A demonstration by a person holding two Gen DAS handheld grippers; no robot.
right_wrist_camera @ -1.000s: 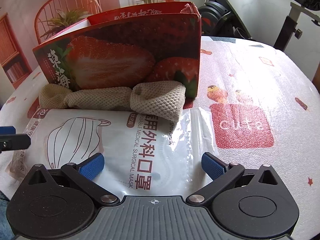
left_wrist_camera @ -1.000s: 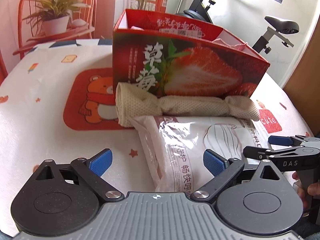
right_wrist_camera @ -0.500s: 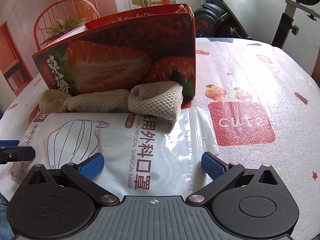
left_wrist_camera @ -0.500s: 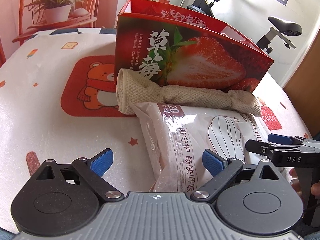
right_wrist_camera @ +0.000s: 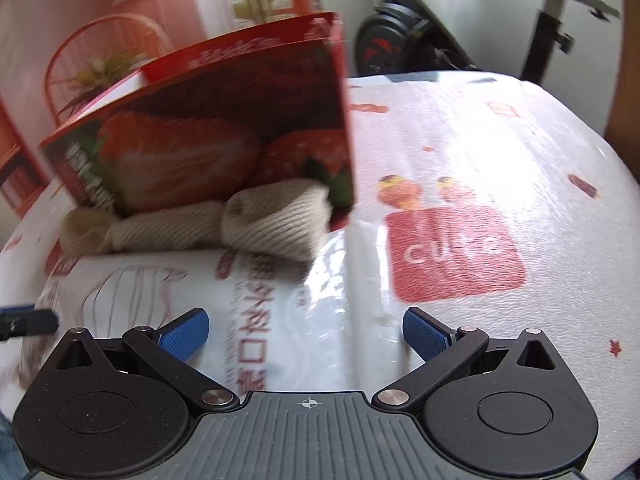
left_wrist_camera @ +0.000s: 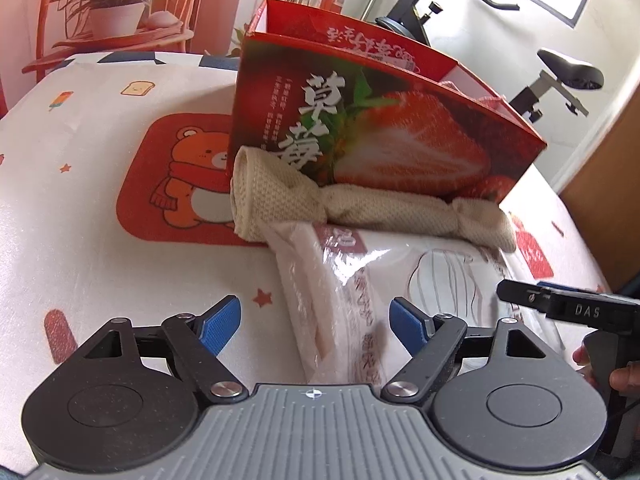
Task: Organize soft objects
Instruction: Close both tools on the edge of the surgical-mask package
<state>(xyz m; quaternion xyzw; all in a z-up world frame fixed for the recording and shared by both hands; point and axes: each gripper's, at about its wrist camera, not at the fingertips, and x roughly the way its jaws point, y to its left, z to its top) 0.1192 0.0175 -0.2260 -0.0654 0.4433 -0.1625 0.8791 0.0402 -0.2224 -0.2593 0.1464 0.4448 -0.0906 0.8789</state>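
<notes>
A white plastic pack of surgical masks [left_wrist_camera: 420, 276] lies flat on the table, in front of an open red strawberry box [left_wrist_camera: 400, 136]. A twisted beige knitted cloth [left_wrist_camera: 380, 208] lies between pack and box, touching both. My left gripper [left_wrist_camera: 316, 322] is over the pack's left end; its jaws are closing, the pack's edge is between them, and the pads are not pressing on it. My right gripper [right_wrist_camera: 306, 332] stands open over the right half of the mask pack [right_wrist_camera: 160, 288]. The cloth [right_wrist_camera: 260, 228] and box [right_wrist_camera: 200, 140] lie beyond it.
The table [left_wrist_camera: 100, 220] has a white cover with cartoon prints. A potted plant [left_wrist_camera: 116, 16] on an orange rack stands at the back left, an exercise bike [left_wrist_camera: 560, 72] at the back right. A person's fingers [left_wrist_camera: 624, 376] hold the right gripper's handle.
The left gripper's jaws have narrowed, and the pack's left end now sits centred between them. The right wrist view has rolled a little and is blurred. Pack, cloth and box lie as before.
</notes>
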